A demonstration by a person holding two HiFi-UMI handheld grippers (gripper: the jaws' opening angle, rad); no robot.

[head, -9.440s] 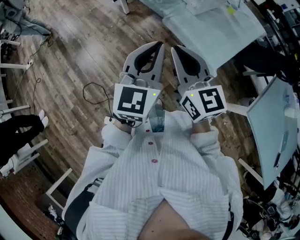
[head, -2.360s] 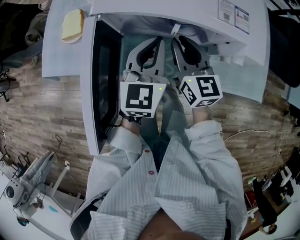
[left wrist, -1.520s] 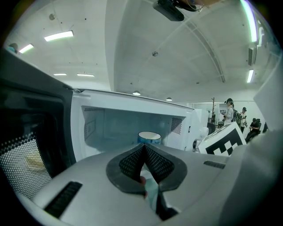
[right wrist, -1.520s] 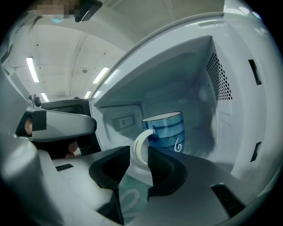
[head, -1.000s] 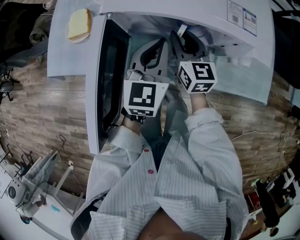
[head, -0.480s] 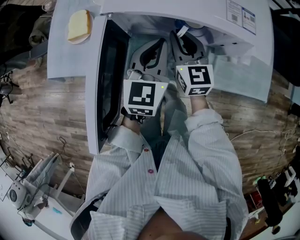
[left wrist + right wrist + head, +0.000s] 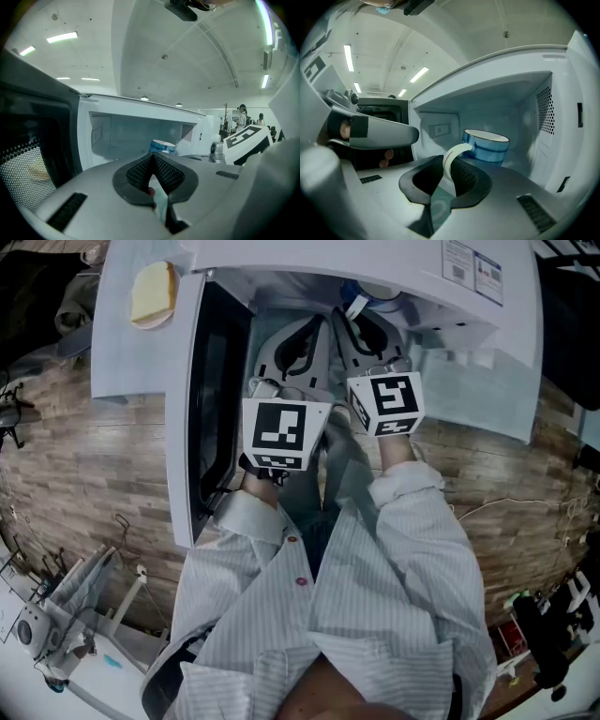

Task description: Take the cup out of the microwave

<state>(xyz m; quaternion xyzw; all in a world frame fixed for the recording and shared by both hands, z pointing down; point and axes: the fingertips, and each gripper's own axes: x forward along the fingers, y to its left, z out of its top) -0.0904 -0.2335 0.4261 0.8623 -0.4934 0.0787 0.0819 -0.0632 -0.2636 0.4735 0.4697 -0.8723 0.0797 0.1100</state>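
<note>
- One cup [image 7: 487, 145], blue-banded with a white rim, stands upright inside the microwave [image 7: 543, 117], on the floor of the cavity and toward its right wall; its white handle [image 7: 451, 158] points out at us
- Round that handle sits the right gripper [image 7: 448, 165]; its jaws have just been closing, and we see the dark pads pressed on the handle from both sides, so the cup is gripped by its loop while it rests in the cavity
- Just beside it on the left, the left gripper [image 7: 153, 155] has its jaws together, tips meeting, with nothing between them; in its own view the cup shows beyond the tips, apart from them
- Both grippers reach side by side into the cavity mouth in the head view; we see the left marker cube [image 7: 281, 432] and the right marker cube [image 7: 386, 406] close together, nearly touching
- At the left of the cavity the door [image 7: 202, 409] stands wide open; its dark mesh window faces the left gripper
- On top of the microwave, at its left end, lies a pale yellow thing [image 7: 152, 293]; what it is we cannot tell
- Behind the grippers our striped sleeves [image 7: 403, 493] run back to the body; under everything lies a wood plank floor [image 7: 84, 456]
</note>
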